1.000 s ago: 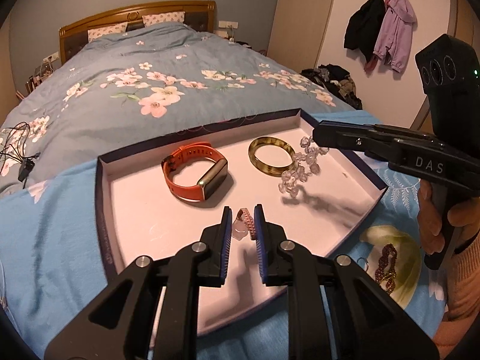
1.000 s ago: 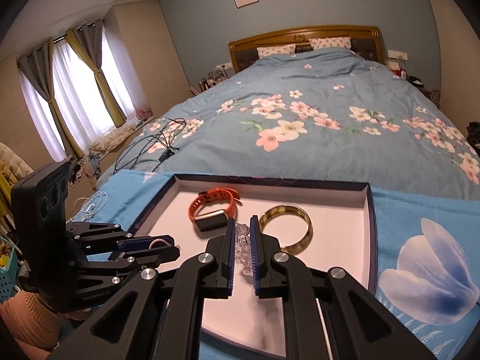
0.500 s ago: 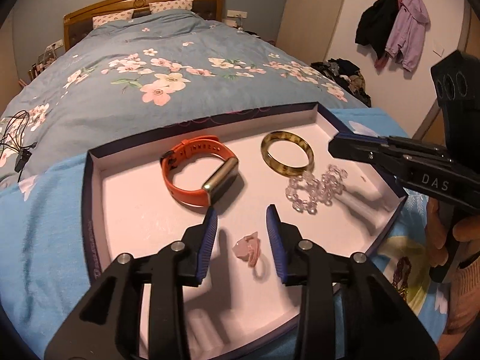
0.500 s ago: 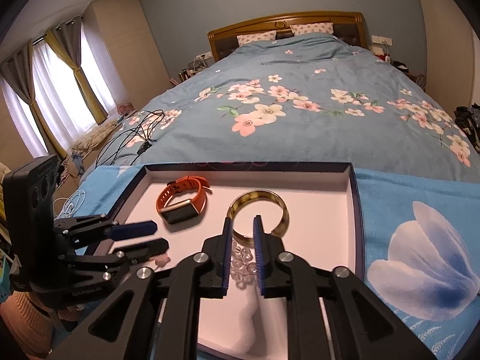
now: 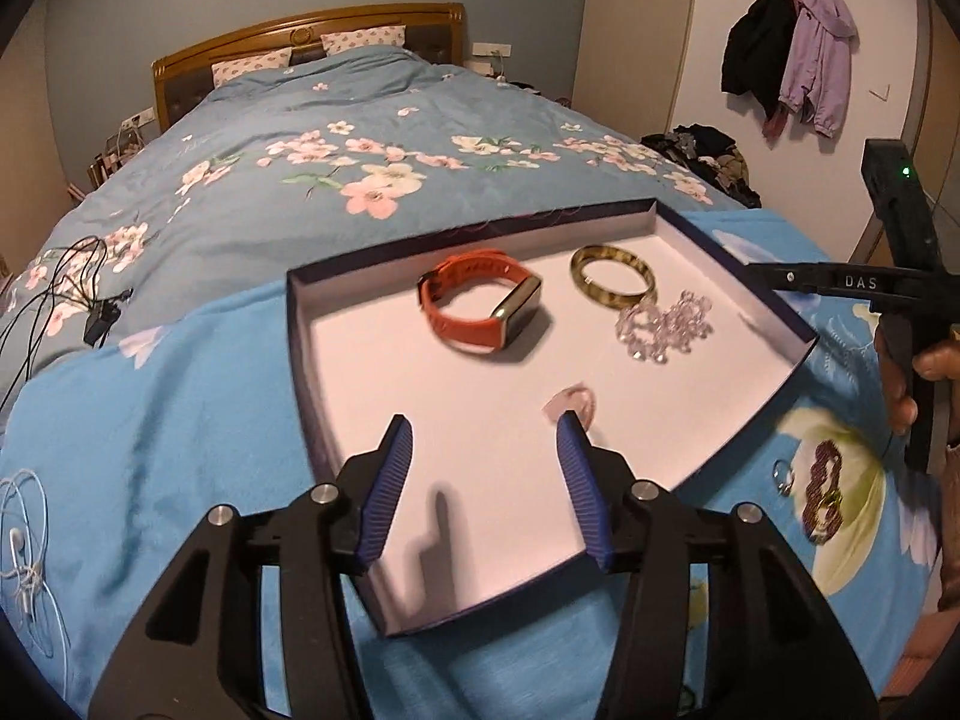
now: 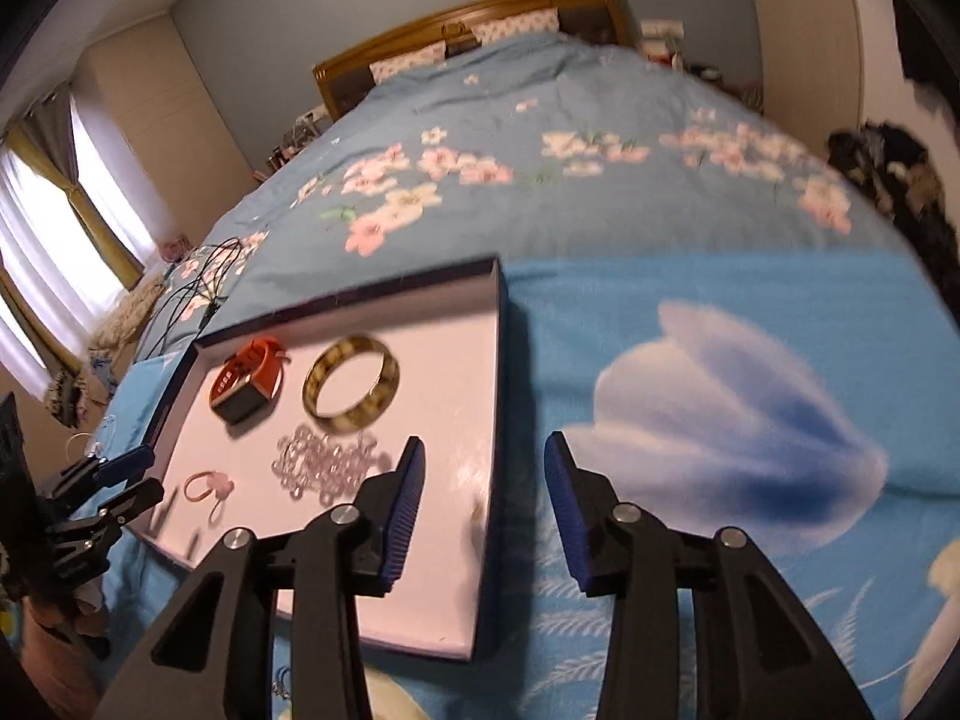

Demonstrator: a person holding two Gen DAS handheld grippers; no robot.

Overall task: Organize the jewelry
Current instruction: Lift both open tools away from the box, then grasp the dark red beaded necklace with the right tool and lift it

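A shallow dark-rimmed box tray (image 5: 300, 360) (image 6: 498, 360) lies on the blue bedspread. In it are an orange watch (image 5: 474, 300) (image 6: 249, 381), an amber bangle (image 5: 612, 273) (image 6: 351, 384), a clear bead bracelet (image 5: 663, 324) (image 6: 321, 468) and a pink ring (image 5: 570, 405) (image 6: 207, 486). My left gripper (image 5: 483, 477) is open and empty over the tray's near part, the pink ring just past its right finger. My right gripper (image 6: 483, 498) is open and empty, straddling the tray's right rim. A dark red bead chain (image 5: 825, 495) and a small ring (image 5: 783, 474) lie on the bedspread outside the tray.
The bed with a flowered quilt (image 5: 360, 180) stretches behind the tray. Cables (image 5: 60, 294) lie at the left, earphones (image 5: 24, 570) at the near left. Clothes hang on wall hooks (image 5: 792, 54) at the right.
Both grippers opened wide and let go: the pink ring and the clear bead bracelet now lie in the tray. The left gripper drew back; the right swung to the tray's right rim.
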